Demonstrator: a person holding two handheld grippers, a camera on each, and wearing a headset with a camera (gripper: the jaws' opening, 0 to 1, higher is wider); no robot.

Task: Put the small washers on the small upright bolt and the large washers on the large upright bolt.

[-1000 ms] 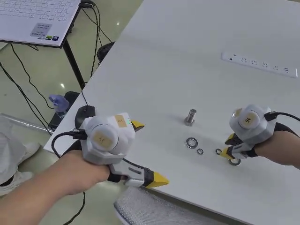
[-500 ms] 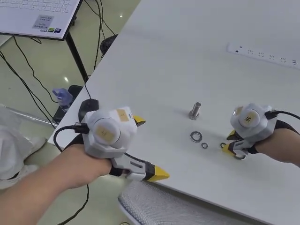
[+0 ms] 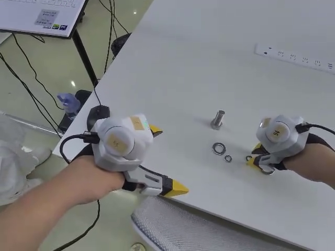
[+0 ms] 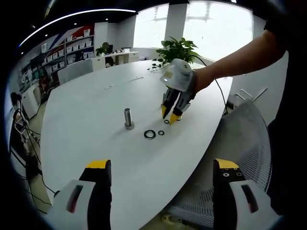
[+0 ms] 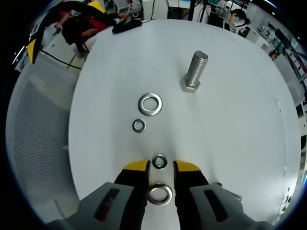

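I see the bolt (image 5: 195, 70) standing upright on the table (image 3: 209, 63). Its hex head is down and its shank points straight up, so its long axis is vertical. Just on my side of it a large washer (image 5: 150, 104) lies flat, with a small washer (image 5: 139, 125) beside it. The two are near each other but apart.

My right gripper (image 5: 160, 167) is down at the table, pointing toward the bolt. Its jaws stand a narrow gap apart. A second small washer (image 5: 159, 161) lies flat right at the yellow tips, and a second large washer (image 5: 159, 194) lies flat further back between the jaws. The jaws sit close on both sides of that large washer, but I cannot tell whether they pinch it or only flank it. In the head view the gripper body hides most of it.

To the right of the right jaw a small metal piece (image 5: 225, 190) pokes out. The gripper cuts it off, and I cannot make out what it is.

My left gripper (image 4: 162, 167) is at the table's near left edge with its jaws wide apart, well away from the washers. It faces across the table toward the bolt and the right gripper.
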